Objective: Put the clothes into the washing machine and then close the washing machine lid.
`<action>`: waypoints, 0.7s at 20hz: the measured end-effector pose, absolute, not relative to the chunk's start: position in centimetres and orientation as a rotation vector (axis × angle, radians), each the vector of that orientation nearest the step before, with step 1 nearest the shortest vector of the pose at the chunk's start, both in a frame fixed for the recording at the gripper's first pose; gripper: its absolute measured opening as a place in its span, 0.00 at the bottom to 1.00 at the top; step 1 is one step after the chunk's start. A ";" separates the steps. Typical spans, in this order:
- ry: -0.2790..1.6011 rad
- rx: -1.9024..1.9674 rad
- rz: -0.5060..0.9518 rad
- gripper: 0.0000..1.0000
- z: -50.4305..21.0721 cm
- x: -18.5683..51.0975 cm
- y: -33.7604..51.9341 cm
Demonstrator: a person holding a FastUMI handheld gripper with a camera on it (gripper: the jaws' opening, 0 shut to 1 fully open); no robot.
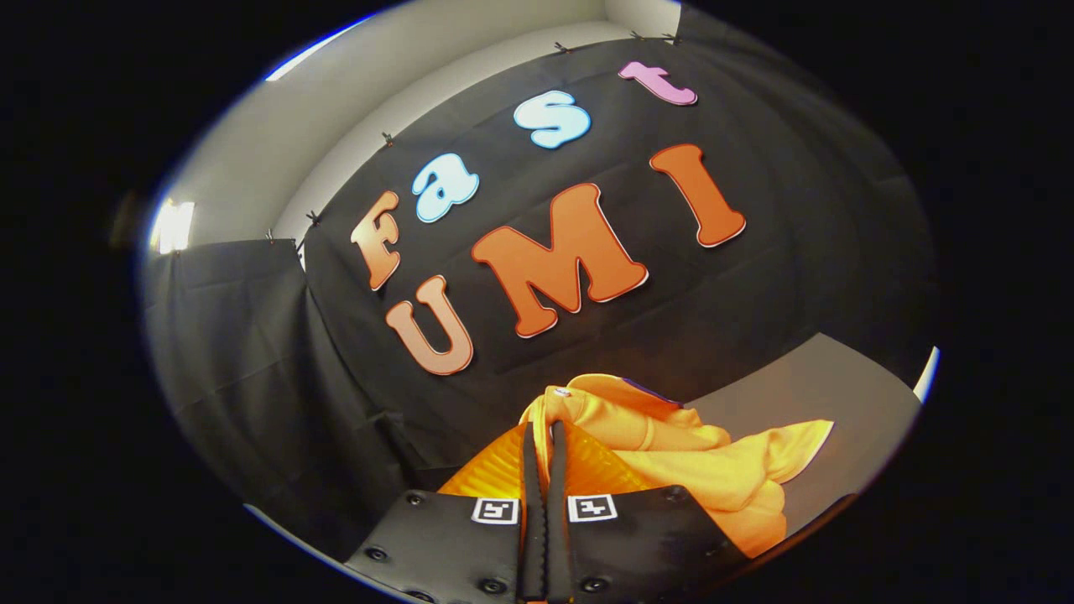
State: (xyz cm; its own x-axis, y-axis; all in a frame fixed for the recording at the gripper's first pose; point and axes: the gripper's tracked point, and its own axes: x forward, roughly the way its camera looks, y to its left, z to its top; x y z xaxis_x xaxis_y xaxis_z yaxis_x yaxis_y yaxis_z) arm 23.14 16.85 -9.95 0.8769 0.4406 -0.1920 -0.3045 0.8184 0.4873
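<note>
A yellow-orange garment [671,445] is bunched up at the tips of my gripper [543,429] and spills away to the right of the fingers. The two fingers stand pressed almost together, with a fold of the cloth pinched between their tips. The garment looks lifted, and its loose end trails over the grey surface [839,394] beyond the fingers. A small dark patch shows on the cloth's upper edge.
The booth's black cloth wall [252,377] hangs close ahead and to the left. Above it runs a white wall [352,101]. The grey surface stretches off to the right of the garment.
</note>
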 end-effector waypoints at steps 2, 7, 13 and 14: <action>0.301 0.439 0.411 0.08 -9.0 22.5 18.7; 0.296 0.408 0.458 0.08 -6.7 20.9 23.6; 0.281 0.381 0.476 0.08 -5.9 19.9 29.8; 0.284 0.391 0.480 0.08 -6.1 19.6 30.9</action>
State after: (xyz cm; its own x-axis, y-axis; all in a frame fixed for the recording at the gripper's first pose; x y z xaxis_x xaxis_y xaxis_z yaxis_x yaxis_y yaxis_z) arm 19.63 30.92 -6.12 0.8502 0.4974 -0.1722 -0.3905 0.8154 0.4274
